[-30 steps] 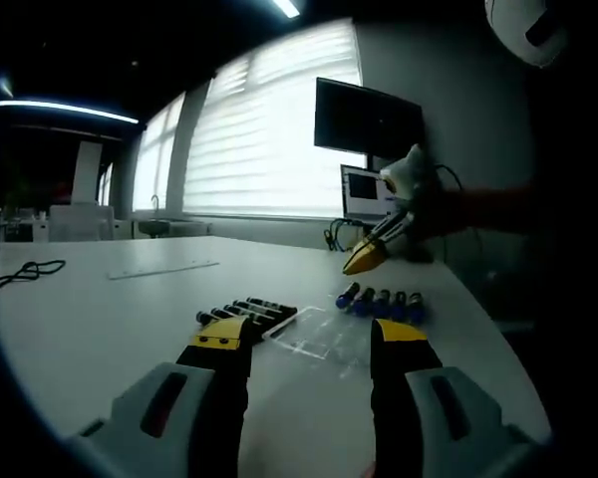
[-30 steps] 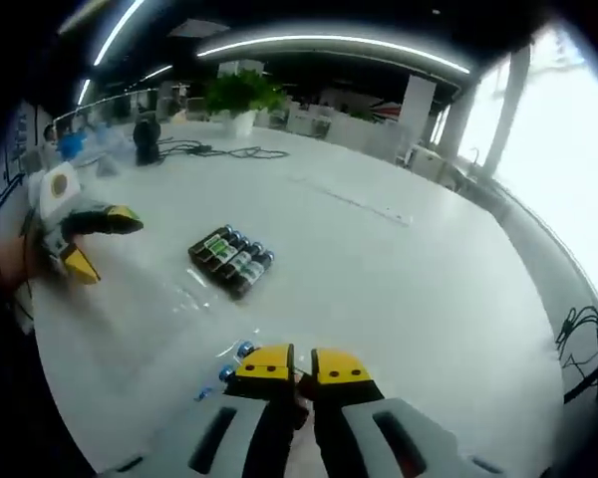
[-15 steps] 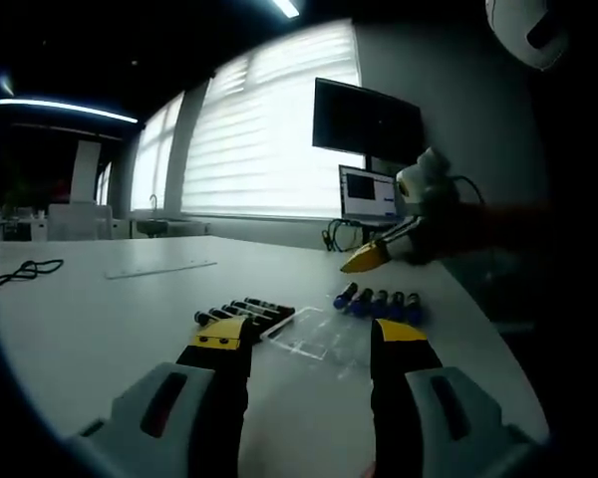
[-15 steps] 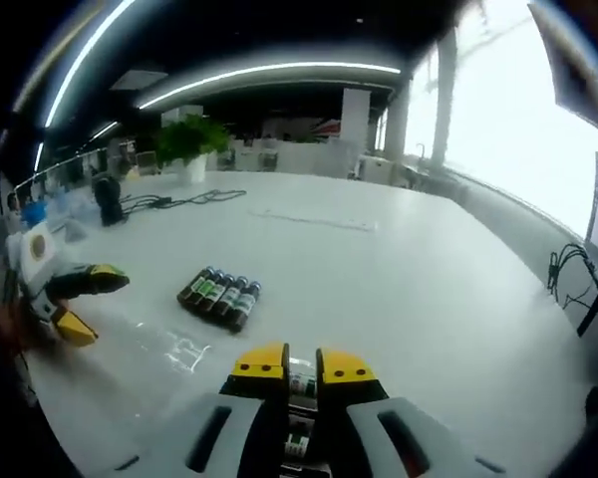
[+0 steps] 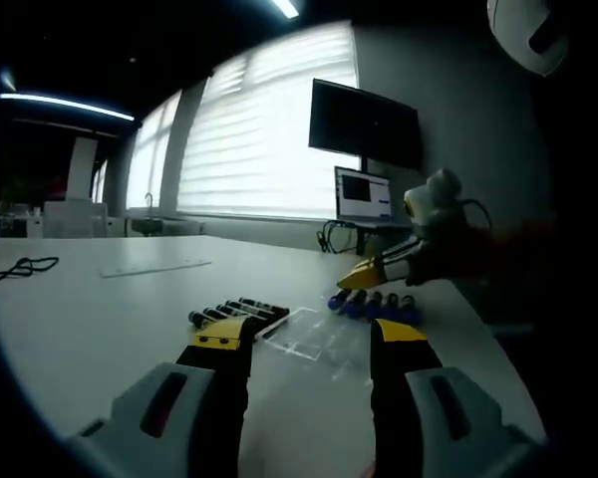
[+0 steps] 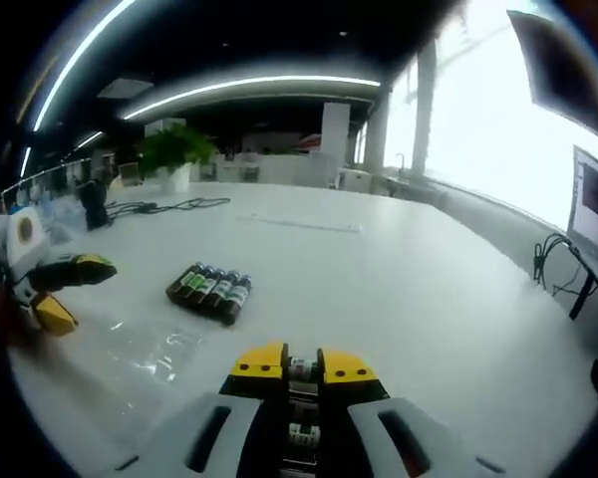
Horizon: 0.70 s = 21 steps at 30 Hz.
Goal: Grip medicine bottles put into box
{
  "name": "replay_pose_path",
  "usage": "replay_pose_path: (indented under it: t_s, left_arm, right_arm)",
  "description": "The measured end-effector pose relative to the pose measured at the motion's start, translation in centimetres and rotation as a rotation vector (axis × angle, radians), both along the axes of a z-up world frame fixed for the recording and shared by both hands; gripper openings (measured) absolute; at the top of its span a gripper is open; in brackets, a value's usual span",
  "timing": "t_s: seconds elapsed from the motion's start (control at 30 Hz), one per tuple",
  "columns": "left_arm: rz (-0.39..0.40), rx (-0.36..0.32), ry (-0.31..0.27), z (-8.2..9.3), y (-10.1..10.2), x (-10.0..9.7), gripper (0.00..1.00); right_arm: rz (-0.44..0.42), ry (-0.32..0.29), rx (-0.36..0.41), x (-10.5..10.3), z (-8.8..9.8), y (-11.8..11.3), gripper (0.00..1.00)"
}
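Right claw [image 6: 301, 364]: clenched on one small medicine bottle [image 6: 300, 370], held lengthwise between the yellow-tipped jaws, a white label showing in the gap. Judged lifted clear of the table for carrying to the box.

Left claw [image 5: 307, 339]: released, jaws standing well apart, nothing between them. Poised low over the table, aimed toward the box; judged waiting, or ready to steady the box.

Clear plastic box [image 5: 314, 334]: flat, transparent, lying on the white table [image 5: 100, 319] just beyond the left claw's tips at 12 o'clock. In the right gripper view it shows as a glinting patch [image 6: 154, 354] at 10 o'clock of the right claw. Appears empty, though glare makes that uncertain.

Green-labelled bottles [image 6: 209, 289]: a row lying side by side, touching, at 11 o'clock of the right claw; in the left gripper view [image 5: 231, 311], just beside the box at its 9 o'clock edge.

Blue-capped bottles [image 5: 374, 304]: a second row at 1 o'clock of the left claw, just past the box, the right claw's yellow tips directly above them; likely the row the held bottle came from.

Background: monitor [image 5: 364, 124], laptop [image 5: 362, 197], blinded windows, potted plant [image 6: 171, 151], cables.
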State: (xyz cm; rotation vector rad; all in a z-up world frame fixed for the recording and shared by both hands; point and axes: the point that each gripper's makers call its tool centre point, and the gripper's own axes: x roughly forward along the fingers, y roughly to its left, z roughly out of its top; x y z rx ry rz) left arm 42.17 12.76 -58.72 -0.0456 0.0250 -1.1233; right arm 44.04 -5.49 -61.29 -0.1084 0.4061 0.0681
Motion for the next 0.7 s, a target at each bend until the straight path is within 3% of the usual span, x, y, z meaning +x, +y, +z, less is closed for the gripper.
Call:
replay_pose_path:
  t_s: [0.2,0.47,0.5,0.57,0.7]
  left_arm:
    - [-0.006,0.002,0.004,-0.1,-0.1,-0.1,0.40]
    - [0.003,-0.002,0.004,0.0,0.0,0.1,0.40]
    - [0.003,-0.001,0.004,0.0,0.0,0.1,0.40]
    - [0.005,-0.002,0.004,0.0,0.1,0.1,0.40]
    - [0.003,-0.004,0.006,0.0,0.1,0.1,0.40]
  right_arm:
    - [-0.017,0.002,0.003,0.0,-0.5,-0.2,0.07]
    - [-0.021,0.056,-0.025,0.1,-0.9,-0.2,0.06]
    - [-0.043,0.035,0.005,0.1,-0.9,0.0,0.04]
    - [-0.039,0.047,-0.009,-0.9,-1.0,-0.5,0.03]
    - [-0.045,0.039,0.006,-0.3,-1.2,-0.8,0.02]
